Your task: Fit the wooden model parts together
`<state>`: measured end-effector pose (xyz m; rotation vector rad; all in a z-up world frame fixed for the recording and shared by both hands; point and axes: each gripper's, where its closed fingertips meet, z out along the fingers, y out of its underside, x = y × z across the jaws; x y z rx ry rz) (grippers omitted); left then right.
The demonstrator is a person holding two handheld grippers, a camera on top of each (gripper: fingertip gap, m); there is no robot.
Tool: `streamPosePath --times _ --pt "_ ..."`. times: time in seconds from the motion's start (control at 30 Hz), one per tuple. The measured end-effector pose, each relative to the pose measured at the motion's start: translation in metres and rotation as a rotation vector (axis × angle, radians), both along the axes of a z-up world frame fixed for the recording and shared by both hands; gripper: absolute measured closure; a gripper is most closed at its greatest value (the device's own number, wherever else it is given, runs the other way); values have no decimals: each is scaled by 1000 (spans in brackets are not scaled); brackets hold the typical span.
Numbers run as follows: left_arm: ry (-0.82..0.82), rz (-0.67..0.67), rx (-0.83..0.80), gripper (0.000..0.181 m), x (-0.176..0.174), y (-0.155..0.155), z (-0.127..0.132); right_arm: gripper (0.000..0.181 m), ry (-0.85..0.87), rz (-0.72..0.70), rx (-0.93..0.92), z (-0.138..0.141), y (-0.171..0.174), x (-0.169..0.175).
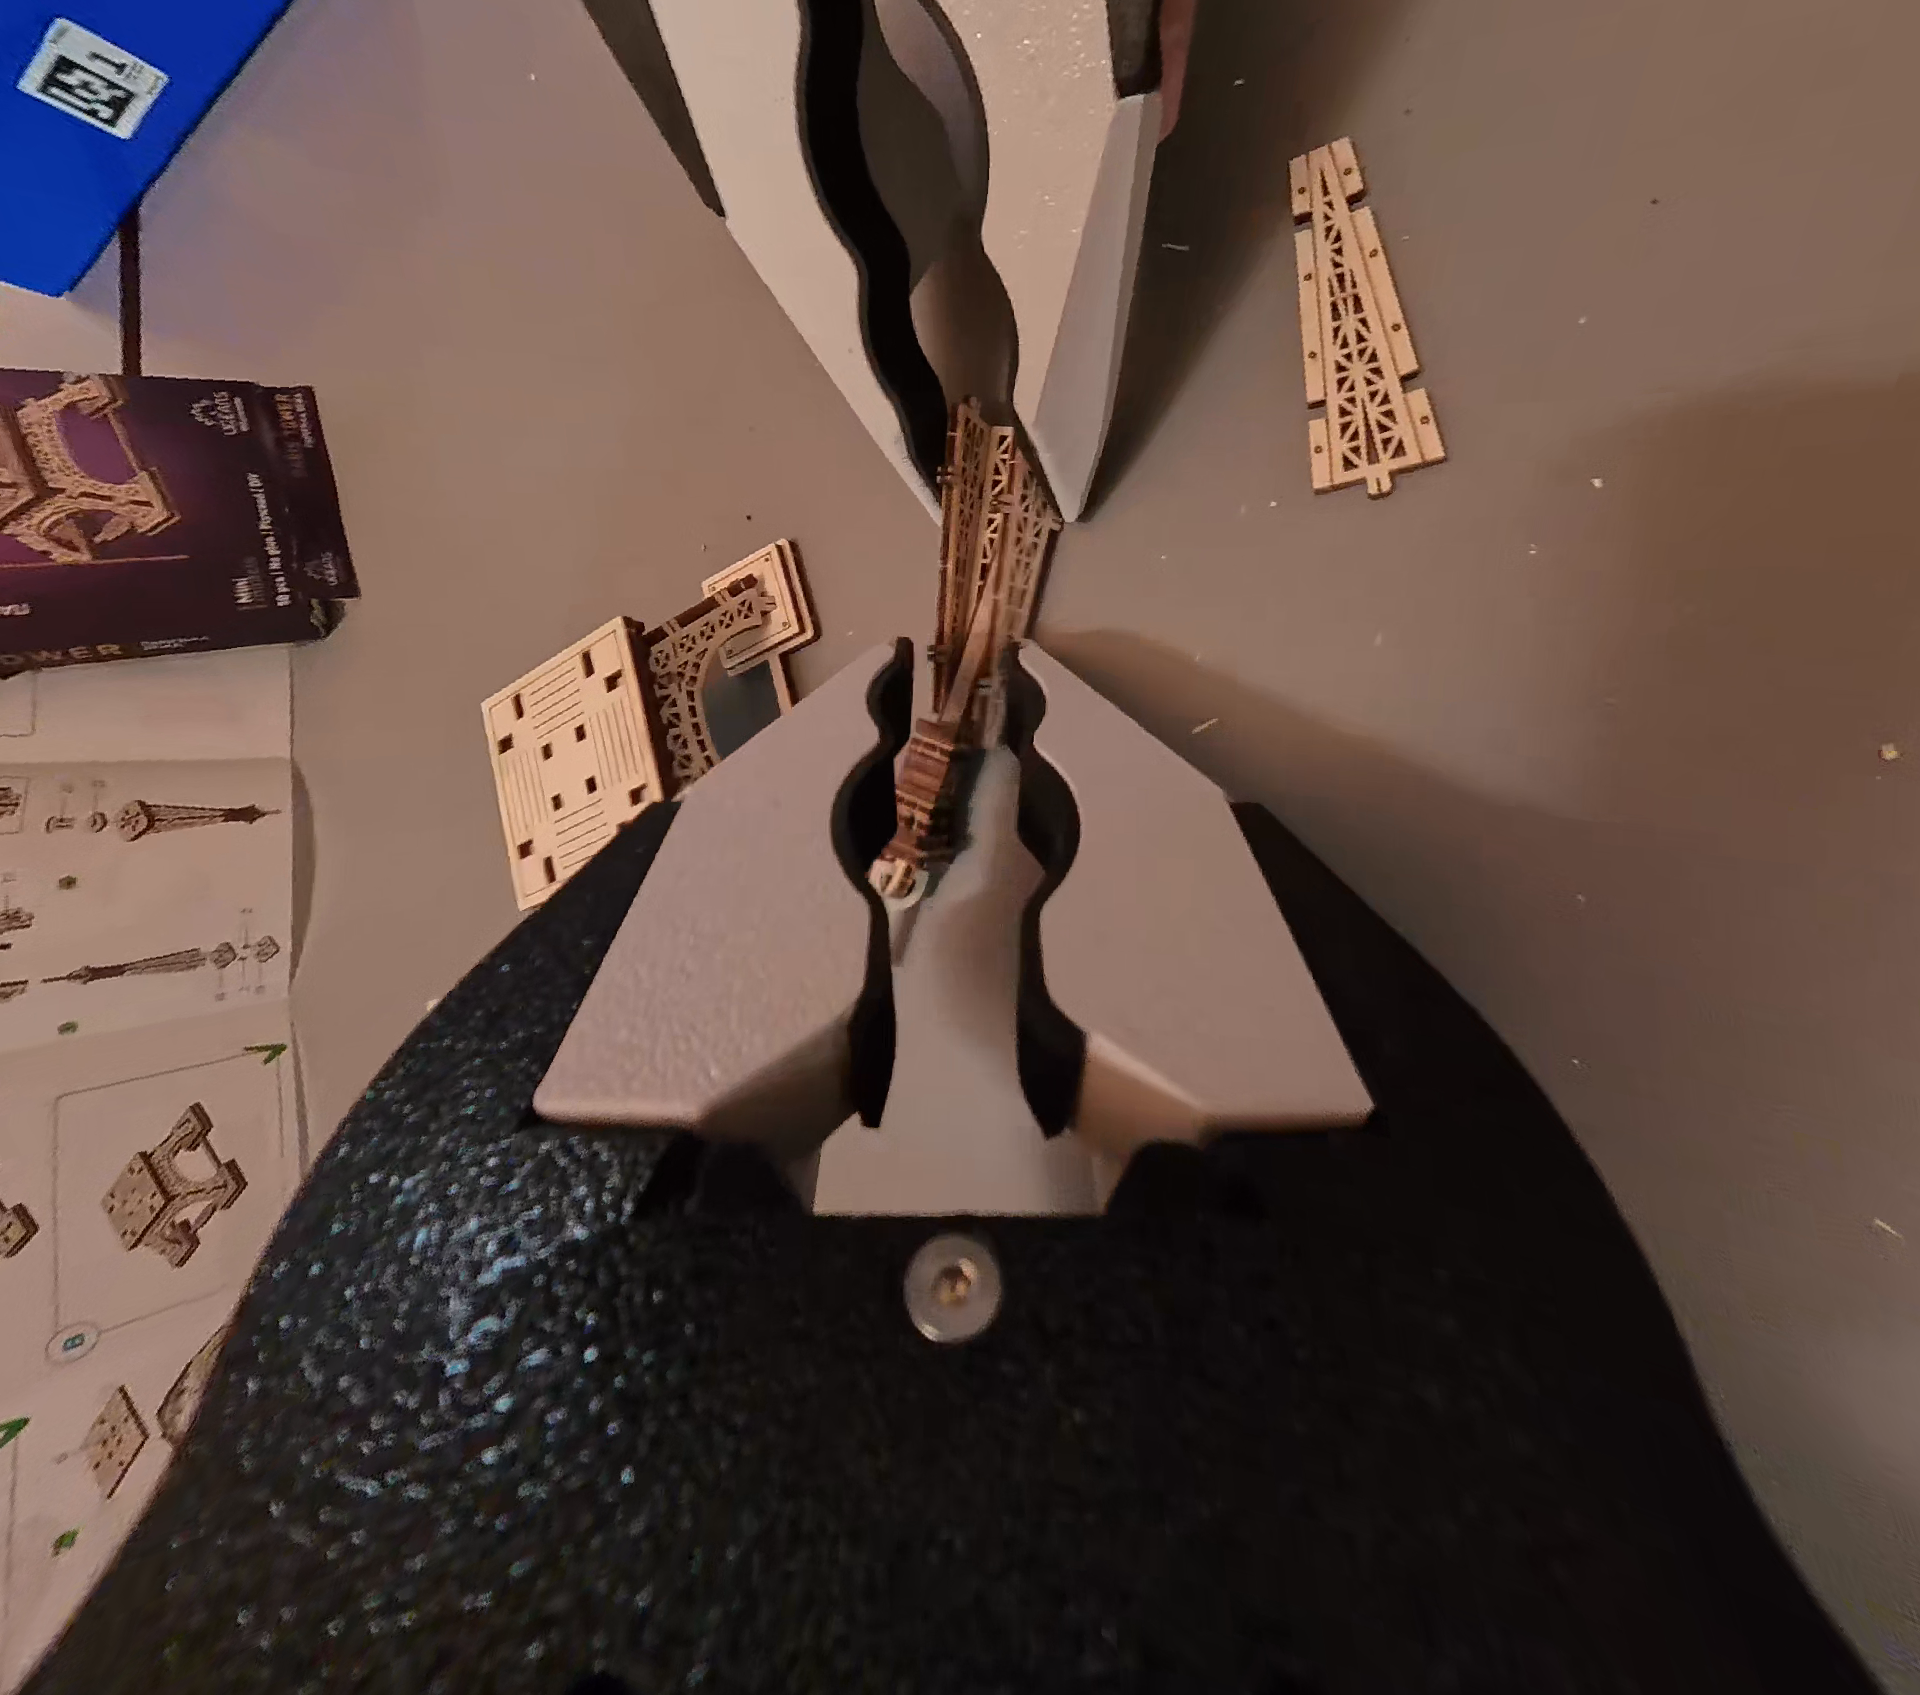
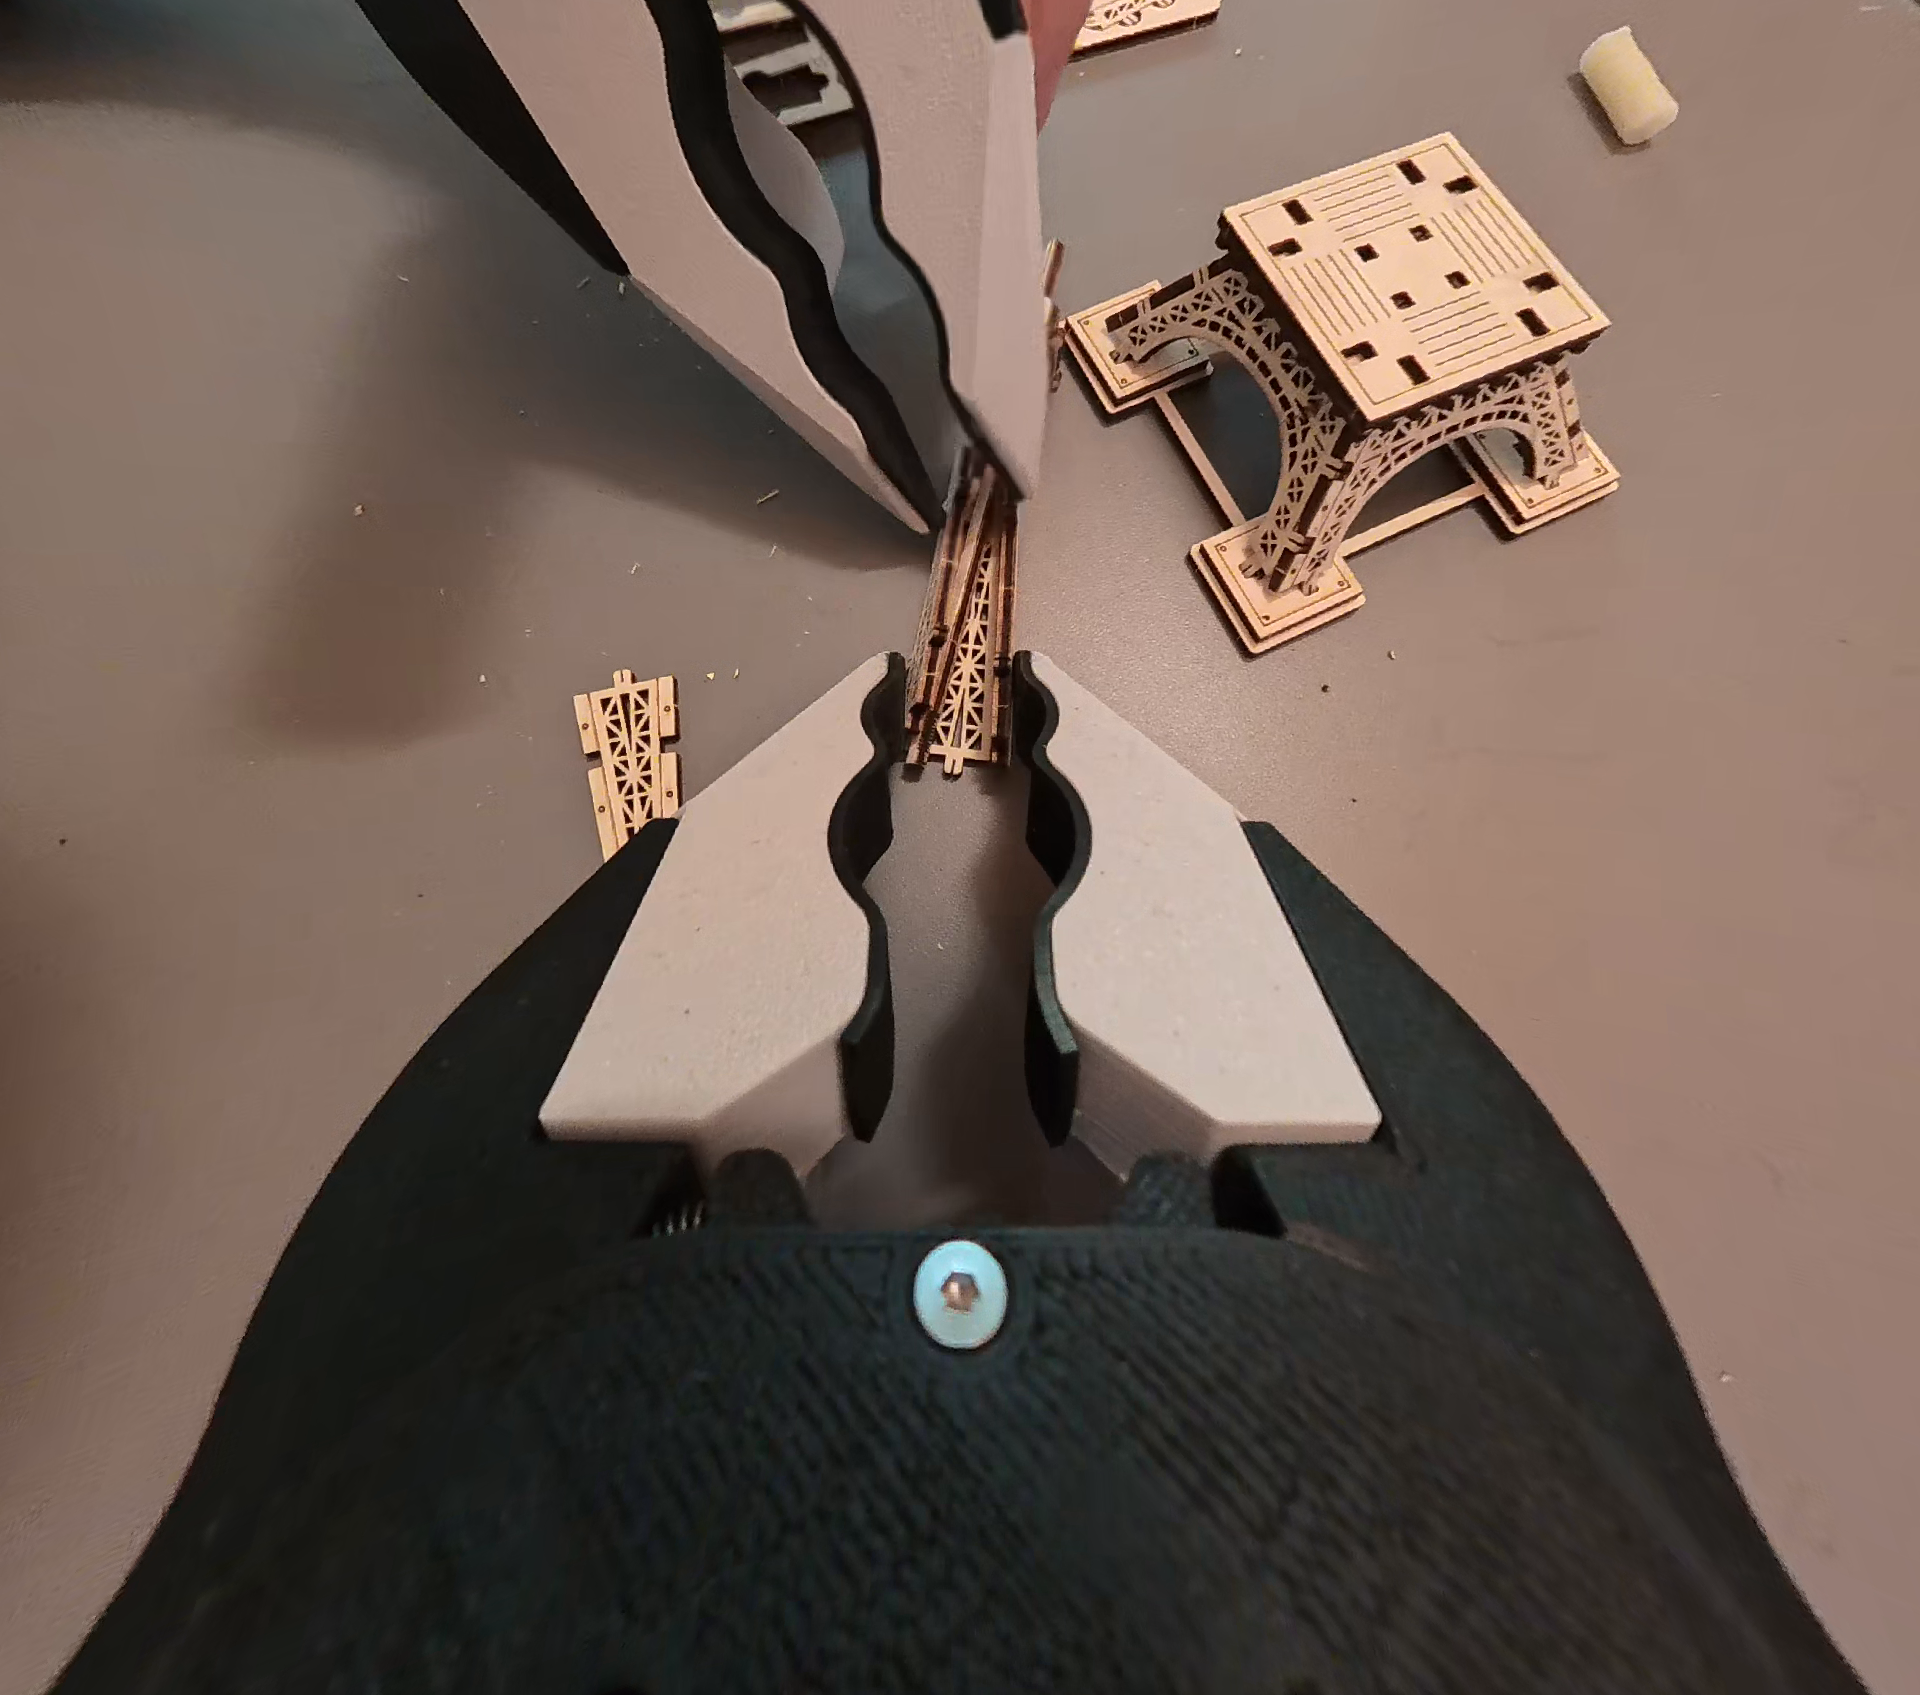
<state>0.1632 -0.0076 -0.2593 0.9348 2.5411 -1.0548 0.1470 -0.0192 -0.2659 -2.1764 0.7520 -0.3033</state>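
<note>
L gripper (image 1: 951,669) & R gripper (image 2: 956,679) jaws both clamped on lattice spire (image 2: 971,606); no containers.

Both grippers (image 1: 951,669) (image 2: 954,674) clamped (tip-to-tip)

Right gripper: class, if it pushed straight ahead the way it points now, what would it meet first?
Probably the left gripper. The right gripper is shut on one end of the lattice spire, and the left one clamps the far end directly ahead. Depth is hard to judge.
</note>
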Motion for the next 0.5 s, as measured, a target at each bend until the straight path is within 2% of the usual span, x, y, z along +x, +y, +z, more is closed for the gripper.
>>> streamPosePath --times 0.2,0.27,0.4,0.5 --pt "-31 22 -15 167 2 8 7 164 3 -3 1 0 0 0" --pt "-49 21 -6 173 0 9 5 164 2 -3 0 0 0 0" --pt "-90 46 -23 170 0 13 7 164 4 -3 2 0 0 0" --pt "-96 100 -44 153 13 20 14 164 0 -3 -2 0 0 0"
